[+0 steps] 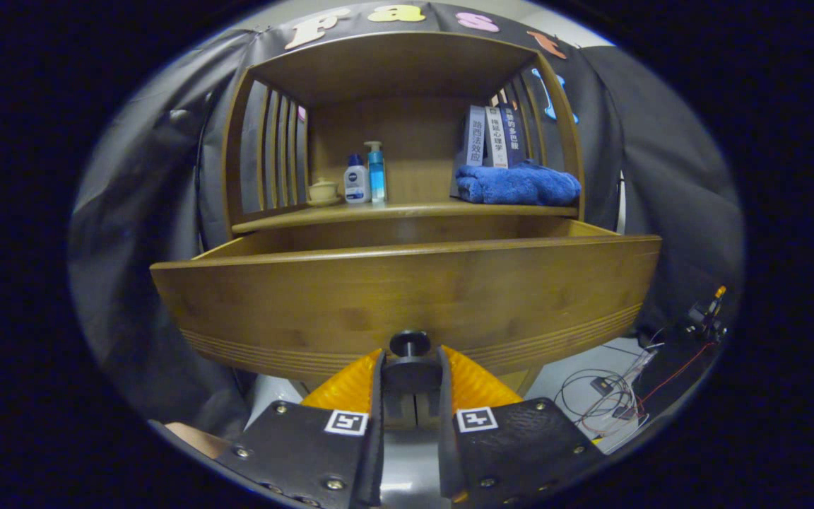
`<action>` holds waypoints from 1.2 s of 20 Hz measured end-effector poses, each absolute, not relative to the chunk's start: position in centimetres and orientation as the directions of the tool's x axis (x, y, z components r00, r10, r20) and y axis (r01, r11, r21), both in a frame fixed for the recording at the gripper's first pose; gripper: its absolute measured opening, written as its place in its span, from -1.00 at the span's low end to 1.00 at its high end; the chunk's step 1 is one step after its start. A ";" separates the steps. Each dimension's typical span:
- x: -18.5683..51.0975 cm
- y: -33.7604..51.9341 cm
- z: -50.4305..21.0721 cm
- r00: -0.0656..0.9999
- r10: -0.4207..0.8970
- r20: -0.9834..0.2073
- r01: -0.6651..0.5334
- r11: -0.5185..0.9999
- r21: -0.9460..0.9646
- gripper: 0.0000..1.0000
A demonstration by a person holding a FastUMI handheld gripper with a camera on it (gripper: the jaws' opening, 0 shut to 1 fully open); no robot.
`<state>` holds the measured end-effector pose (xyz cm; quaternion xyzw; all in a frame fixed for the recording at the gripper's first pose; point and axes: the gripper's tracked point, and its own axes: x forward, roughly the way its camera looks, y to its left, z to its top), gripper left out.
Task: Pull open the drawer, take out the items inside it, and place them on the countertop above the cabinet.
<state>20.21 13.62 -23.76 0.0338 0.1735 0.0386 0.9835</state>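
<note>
The gripper (410, 367) is clamped on the knob (409, 343) low on the drawer (407, 297) front, which stands pulled out below the countertop (407, 210) so its contents can be reached.

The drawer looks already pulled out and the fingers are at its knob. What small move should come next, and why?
Probably open the gripper and let go of the knob, then lift up over the drawer front. The drawer already stands well out from under the countertop, so more pulling seems needless. Its inside is hidden behind the front from here, so the items cannot be seen until the gripper rises.
</note>
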 end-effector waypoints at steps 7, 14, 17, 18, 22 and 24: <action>17.2 14.2 -23.7 0.929 0.105 -0.354 -0.071 0.992 0.107 -0.37; 16.7 14.1 -23.4 0.918 0.133 -0.374 -0.099 0.989 0.109 -0.23; 15.3 13.5 -20.2 0.932 0.132 -0.338 -0.113 0.991 0.075 -0.13; 14.9 13.4 -18.8 0.936 0.140 -0.324 -0.125 0.990 0.067 -0.12; 16.8 13.3 -12.7 0.939 0.170 -0.298 -0.165 0.985 0.043 -0.13; 19.2 13.1 -10.8 0.933 0.177 -0.313 -0.182 0.983 0.015 -0.12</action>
